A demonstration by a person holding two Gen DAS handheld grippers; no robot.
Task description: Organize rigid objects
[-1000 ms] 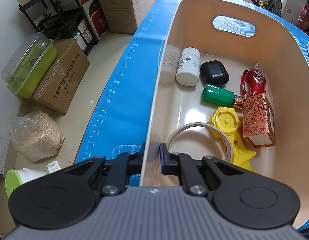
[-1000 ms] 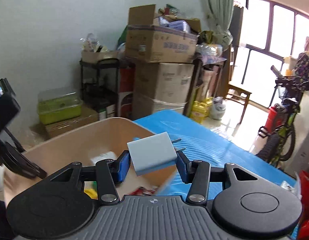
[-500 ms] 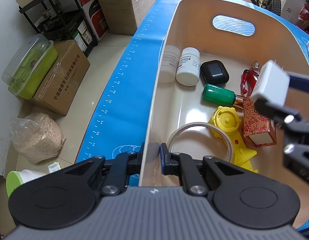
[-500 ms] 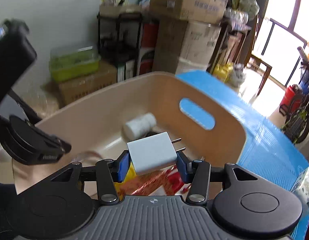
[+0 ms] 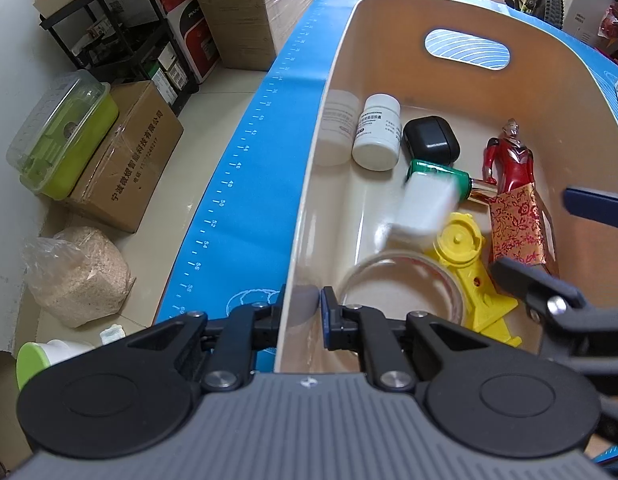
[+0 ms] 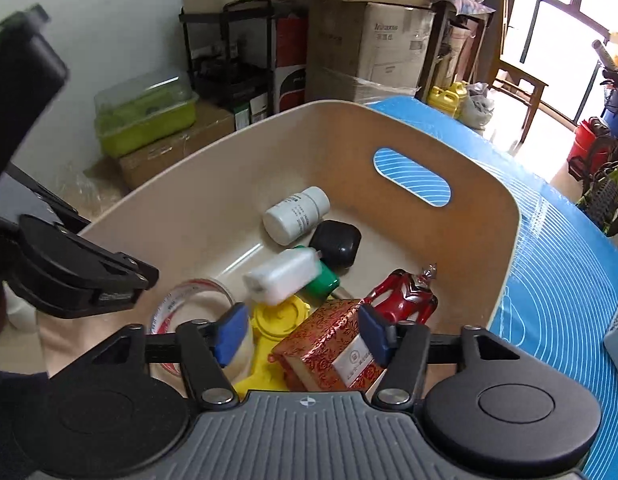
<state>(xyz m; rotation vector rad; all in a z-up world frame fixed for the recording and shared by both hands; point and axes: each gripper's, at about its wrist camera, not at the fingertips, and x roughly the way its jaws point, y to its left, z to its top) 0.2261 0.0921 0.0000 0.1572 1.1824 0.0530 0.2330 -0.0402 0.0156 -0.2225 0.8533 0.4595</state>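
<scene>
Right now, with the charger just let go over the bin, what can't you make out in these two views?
- White charger: motion-blurred in both views; landed or in mid-fall, cannot tell.
- Green cylinder: mostly hidden behind the charger.
- Tape roll: near edge covered by the left gripper, shut on the bin wall.
- Red patterned box: near end cut off by the right gripper, whose jaws have just been opening.
</scene>
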